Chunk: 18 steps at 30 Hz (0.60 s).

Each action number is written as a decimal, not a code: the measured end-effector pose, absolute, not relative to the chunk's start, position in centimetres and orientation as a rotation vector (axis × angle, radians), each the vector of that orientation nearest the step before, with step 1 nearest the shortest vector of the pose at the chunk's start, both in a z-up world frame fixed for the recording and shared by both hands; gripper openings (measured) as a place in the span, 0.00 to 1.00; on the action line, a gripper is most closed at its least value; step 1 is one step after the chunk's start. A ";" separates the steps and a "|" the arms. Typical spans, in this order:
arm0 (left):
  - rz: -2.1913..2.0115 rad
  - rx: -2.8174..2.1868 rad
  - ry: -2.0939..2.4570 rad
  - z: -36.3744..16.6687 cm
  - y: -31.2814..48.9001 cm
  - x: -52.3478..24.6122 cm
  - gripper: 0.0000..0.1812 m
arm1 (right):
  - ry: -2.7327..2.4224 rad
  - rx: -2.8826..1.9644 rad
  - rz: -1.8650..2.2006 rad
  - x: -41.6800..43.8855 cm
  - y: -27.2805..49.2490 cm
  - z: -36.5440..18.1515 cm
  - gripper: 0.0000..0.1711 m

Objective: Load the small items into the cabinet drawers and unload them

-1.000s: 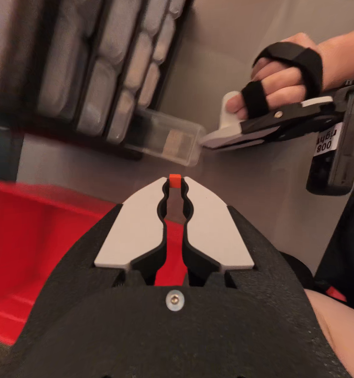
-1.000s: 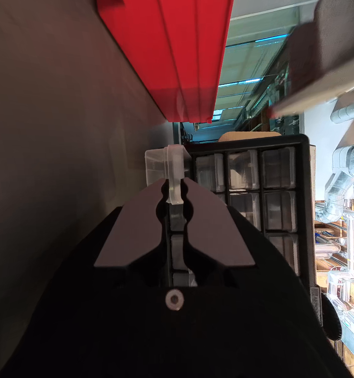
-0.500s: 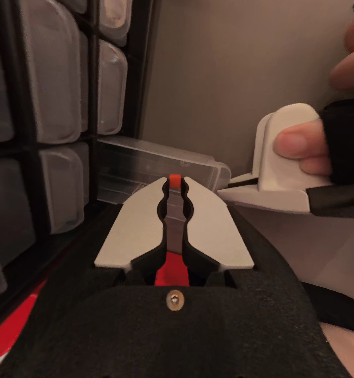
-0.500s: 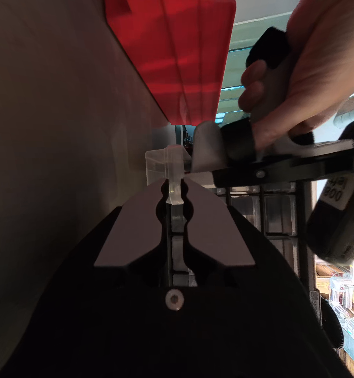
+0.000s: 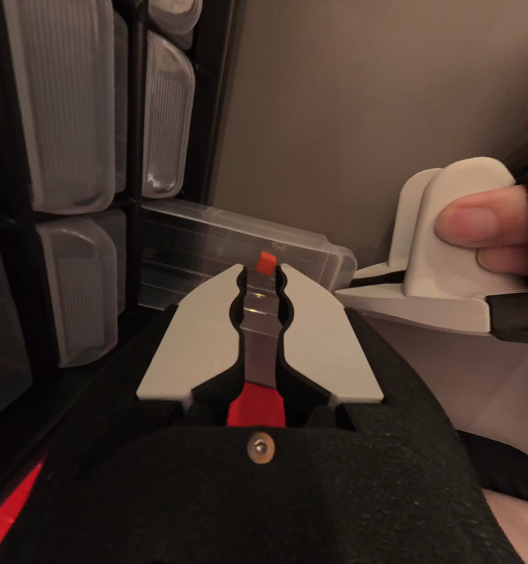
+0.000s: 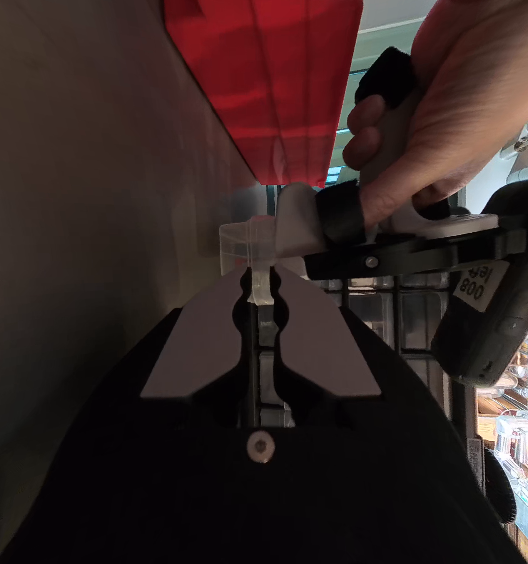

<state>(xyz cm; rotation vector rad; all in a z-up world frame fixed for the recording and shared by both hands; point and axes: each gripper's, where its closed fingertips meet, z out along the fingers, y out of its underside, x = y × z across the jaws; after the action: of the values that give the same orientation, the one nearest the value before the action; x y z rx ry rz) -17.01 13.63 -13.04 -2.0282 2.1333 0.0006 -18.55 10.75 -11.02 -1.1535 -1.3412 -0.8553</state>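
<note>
My left gripper (image 5: pixel 260 268) stands with its jaws parted a little. A small orange-red cube (image 5: pixel 265 263) sits just beyond the tips, tilted, nearer the right tip; I cannot tell whether it touches either finger. It is over the pulled-out clear drawer (image 5: pixel 226 247).

The drawer is a long, see-through plastic box. Its long axis runs straight out of the black cabinet (image 5: pixel 134 189), from the frame at left toward my right gripper (image 5: pixel 345 288), which meets its front end. Closed drawers with ribbed, frosted fronts fill the neighbouring slots.

The right wrist view is rolled sideways. There my right gripper (image 6: pixel 260 271) is clenched on the drawer's clear handle tab (image 6: pixel 260 288), and I look at the drawer (image 6: pixel 235 244) end-on. Only this view shows my left hand (image 6: pixel 440 100) on its gripper, the red bin (image 6: pixel 272 91) on the table (image 6: pixel 73 183), and a faint red speck inside the drawer.

Only the left view shows the cube clearly.
</note>
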 end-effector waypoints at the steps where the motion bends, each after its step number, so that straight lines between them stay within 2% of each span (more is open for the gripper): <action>1: 0.001 -2.032 2.132 -12.9 13.6 -17.2 0.10 | -1.341 -1.154 -0.856 -18.6 10.6 -11.0 0.07; 8: -0.040 -2.011 2.019 -7.6 13.4 -19.8 0.08 | -1.334 -1.152 -0.864 -18.6 10.8 -10.8 0.07; 14: -0.010 -2.119 1.779 -3.4 15.2 -26.2 0.08 | -1.308 -1.151 -0.887 -18.6 12.1 -10.6 0.07; 18: -0.231 -2.210 1.624 -2.4 16.0 -28.9 0.07 | -1.274 -1.157 -0.903 -18.5 13.7 -10.3 0.07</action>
<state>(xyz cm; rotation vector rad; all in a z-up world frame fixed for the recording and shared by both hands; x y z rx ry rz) -28.85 16.00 -2.39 -2.2098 1.6244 -0.2310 -18.53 13.75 -10.34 -1.1567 -1.2735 -0.9028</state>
